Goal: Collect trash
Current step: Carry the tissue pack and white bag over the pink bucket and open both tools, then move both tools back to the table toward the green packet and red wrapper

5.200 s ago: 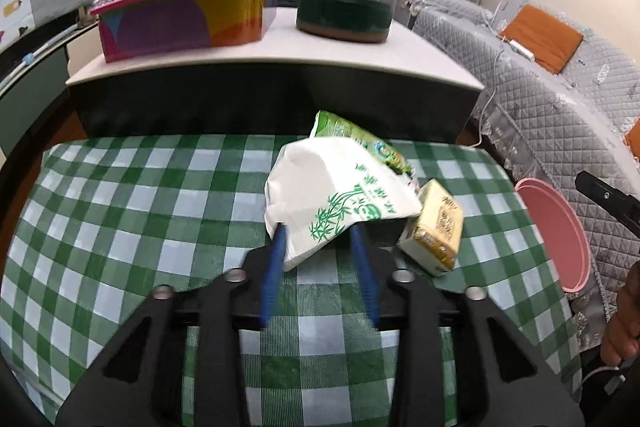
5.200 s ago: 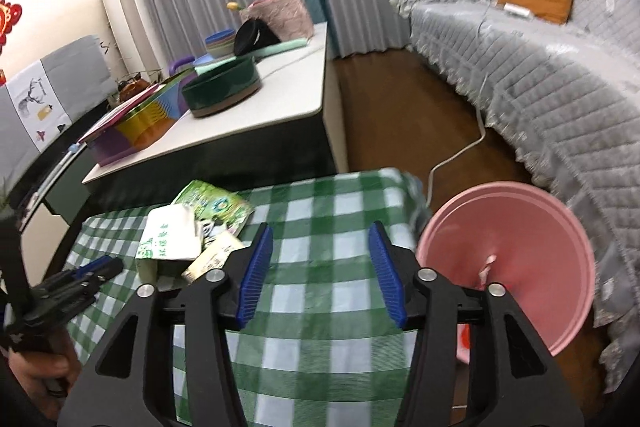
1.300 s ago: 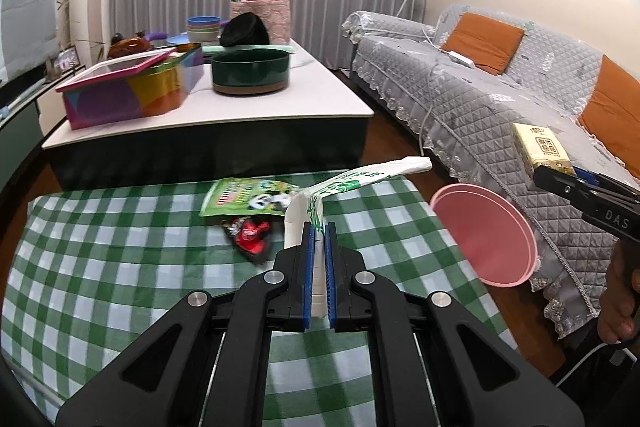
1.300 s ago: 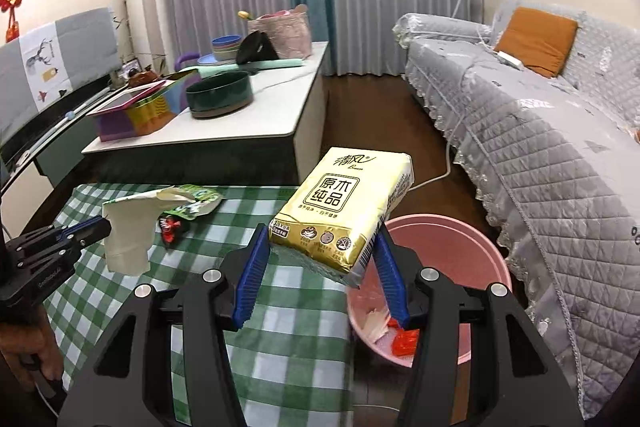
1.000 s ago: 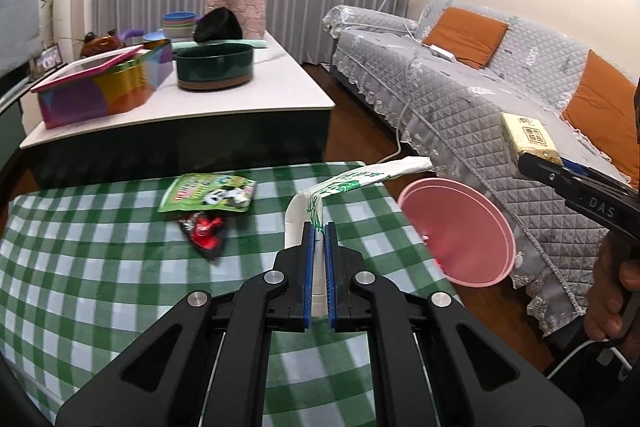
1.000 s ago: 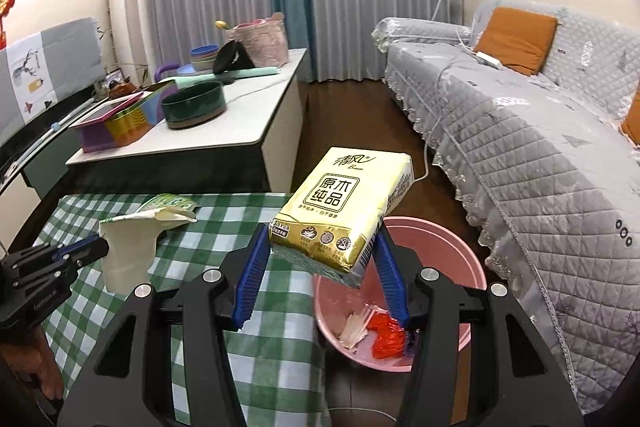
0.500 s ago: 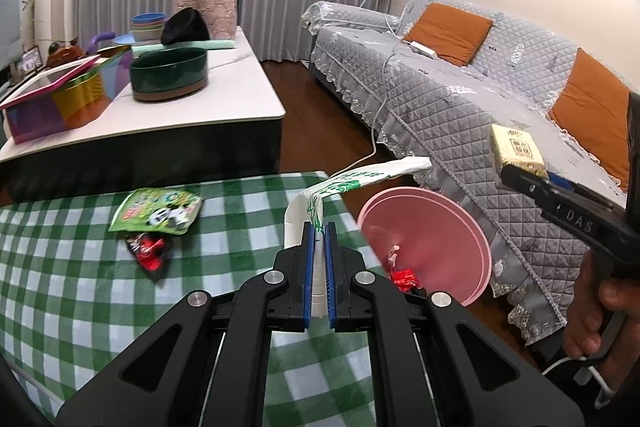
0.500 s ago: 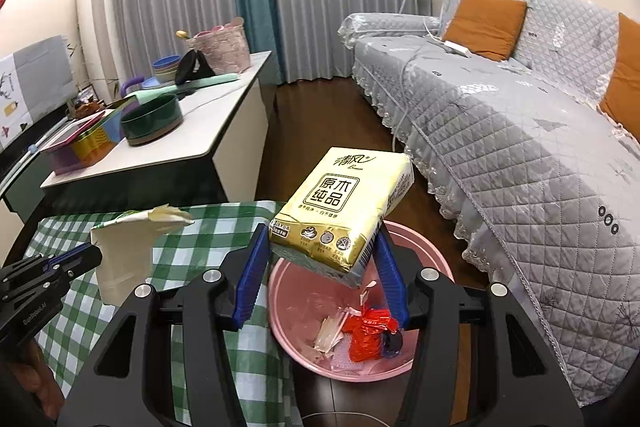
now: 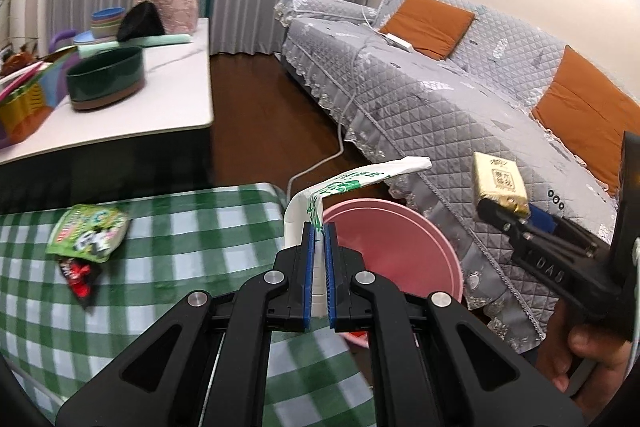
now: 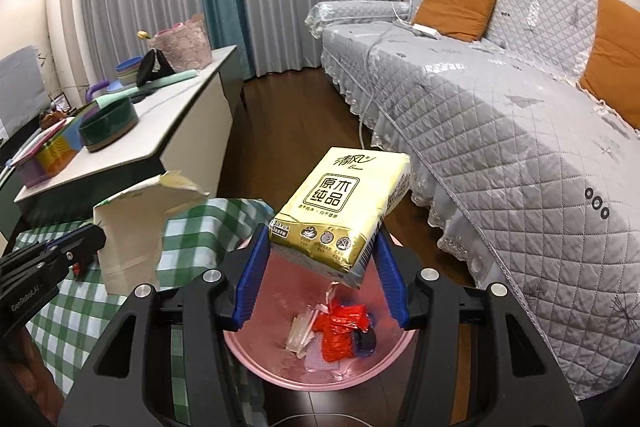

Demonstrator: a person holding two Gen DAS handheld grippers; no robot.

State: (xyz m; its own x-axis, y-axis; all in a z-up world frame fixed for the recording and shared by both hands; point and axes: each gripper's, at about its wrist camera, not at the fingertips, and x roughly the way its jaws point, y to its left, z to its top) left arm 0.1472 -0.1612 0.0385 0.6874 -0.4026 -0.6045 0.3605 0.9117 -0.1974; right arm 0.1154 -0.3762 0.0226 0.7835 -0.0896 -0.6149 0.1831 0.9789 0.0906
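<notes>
**A:** While hovering at the table edge in the left wrist view, pinching the white paper bag [image 9: 316,211] flat between the blue pads of the left gripper [image 9: 317,259], pressed almost together on the thin paper. Carrying it out over the near rim of the pink bin [image 9: 400,227], just past the corner of the green checked tablecloth [image 9: 192,227].

**B:** Best carrying further over the bin's middle before letting go; light paper like that probably drifting sideways on release. Also seeing the right gripper [image 9: 504,211] off to the side, gripping the yellow tissue pack [image 9: 498,179] beside the grey sofa [image 9: 460,99]. Leaving the green snack packet [image 9: 90,233] and the red wrapper [image 9: 80,273] lying on the cloth for later.

**A:** Switching to the right wrist view: clamping the yellow tissue pack [image 10: 344,211] between half-spread pads of the right gripper [image 10: 318,271], holding it tilted, printed face up, lower corner hanging over the pink bin [image 10: 280,367].

**B:** Looking soft and squashy, that pack; glossy gold film, dark lettering, corners dented. Sitting right above the red scraps and clear plastic already in the bin, so probably just needing the pads spread wide for a clean drop. Keeping the white paper bag [image 10: 132,235], in the left gripper [image 10: 80,247], clear of the falling pack.
</notes>
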